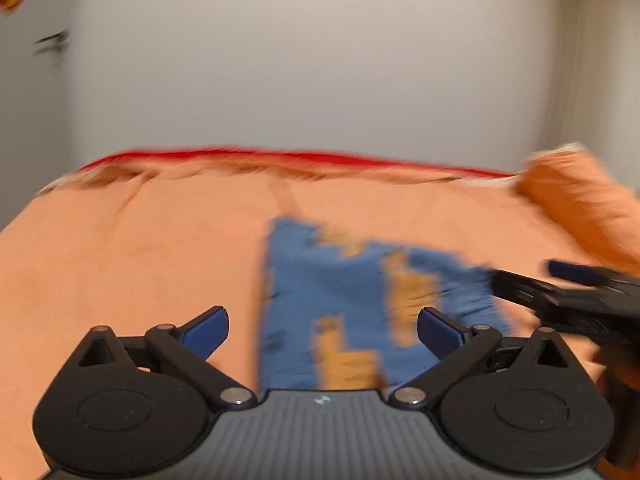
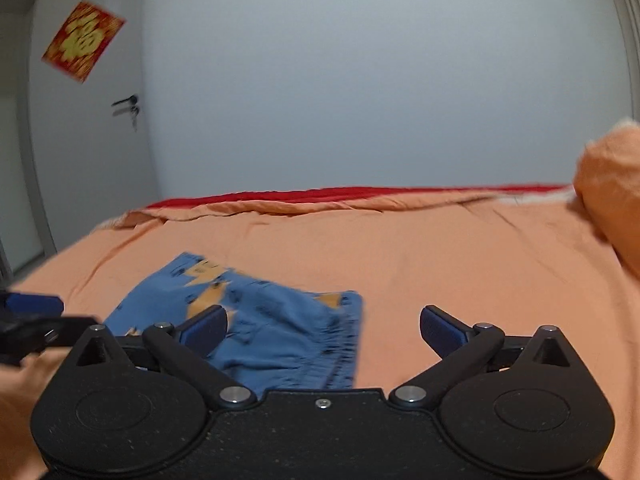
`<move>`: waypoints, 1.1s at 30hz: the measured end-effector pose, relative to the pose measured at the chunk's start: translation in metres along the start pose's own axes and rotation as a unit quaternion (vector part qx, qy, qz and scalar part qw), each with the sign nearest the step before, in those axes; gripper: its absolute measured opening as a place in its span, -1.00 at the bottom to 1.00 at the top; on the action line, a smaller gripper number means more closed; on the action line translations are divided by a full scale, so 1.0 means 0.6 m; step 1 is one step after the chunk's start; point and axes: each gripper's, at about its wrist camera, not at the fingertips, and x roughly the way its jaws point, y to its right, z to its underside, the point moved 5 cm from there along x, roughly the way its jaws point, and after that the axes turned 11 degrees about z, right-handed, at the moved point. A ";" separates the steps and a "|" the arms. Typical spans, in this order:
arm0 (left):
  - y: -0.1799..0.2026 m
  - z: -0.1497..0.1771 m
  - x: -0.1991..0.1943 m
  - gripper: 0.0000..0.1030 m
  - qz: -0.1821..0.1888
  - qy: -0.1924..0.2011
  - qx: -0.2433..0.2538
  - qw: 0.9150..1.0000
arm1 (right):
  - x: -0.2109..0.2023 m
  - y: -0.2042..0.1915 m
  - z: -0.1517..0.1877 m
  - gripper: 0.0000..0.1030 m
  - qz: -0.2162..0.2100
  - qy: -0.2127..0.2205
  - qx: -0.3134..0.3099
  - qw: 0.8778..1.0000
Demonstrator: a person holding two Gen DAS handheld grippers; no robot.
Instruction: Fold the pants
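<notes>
Both tongs, left (image 1: 323, 334) and right (image 2: 323, 334), gape wide and empty above the folded blue pants (image 2: 276, 332) with orange figures.

**Soft indoor light, heavy motion blur in the left wrist view**

Even, diffuse light fills both views; no glare, only faint shadows. The left wrist view is smeared sideways: the pants (image 1: 360, 304) and the sheet's (image 1: 140, 248) far edge are streaked. The right wrist view is sharper, though blurred at lower left. Fisheye bending curves the edges; corners darken.
</notes>
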 end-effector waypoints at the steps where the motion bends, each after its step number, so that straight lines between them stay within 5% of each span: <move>1: -0.012 0.009 0.010 0.99 -0.011 -0.015 -0.010 1.000 | 0.000 -0.022 0.009 0.99 0.002 0.000 -0.034 0.999; 5: -0.049 0.054 0.025 0.99 -0.045 -0.052 -0.030 0.997 | 0.007 -0.056 0.052 0.99 0.062 0.004 -0.153 0.986; 8: -0.059 0.062 0.015 0.99 -0.038 -0.048 -0.032 0.998 | 0.003 -0.017 0.061 0.99 0.105 -0.011 -0.133 0.985; 14: -0.060 0.055 -0.013 0.99 -0.049 -0.032 -0.042 0.997 | -0.024 0.028 0.051 0.99 0.073 -0.015 -0.063 0.995; 19: -0.061 -0.024 -0.009 0.99 -0.050 0.037 -0.036 0.997 | 0.005 -0.028 -0.006 0.99 0.088 0.041 -0.123 0.988; 24: -0.069 -0.089 0.102 0.99 -0.088 0.051 0.019 0.995 | 0.080 -0.102 -0.035 0.99 0.076 0.097 -0.180 0.976; 29: -0.095 -0.067 0.196 1.00 -0.131 0.007 0.048 0.990 | 0.143 -0.105 -0.004 0.99 0.081 0.070 -0.254 0.961; 33: -0.110 -0.068 0.201 1.00 -0.136 0.009 0.018 0.991 | 0.147 -0.019 -0.006 0.99 0.076 0.025 -0.177 0.981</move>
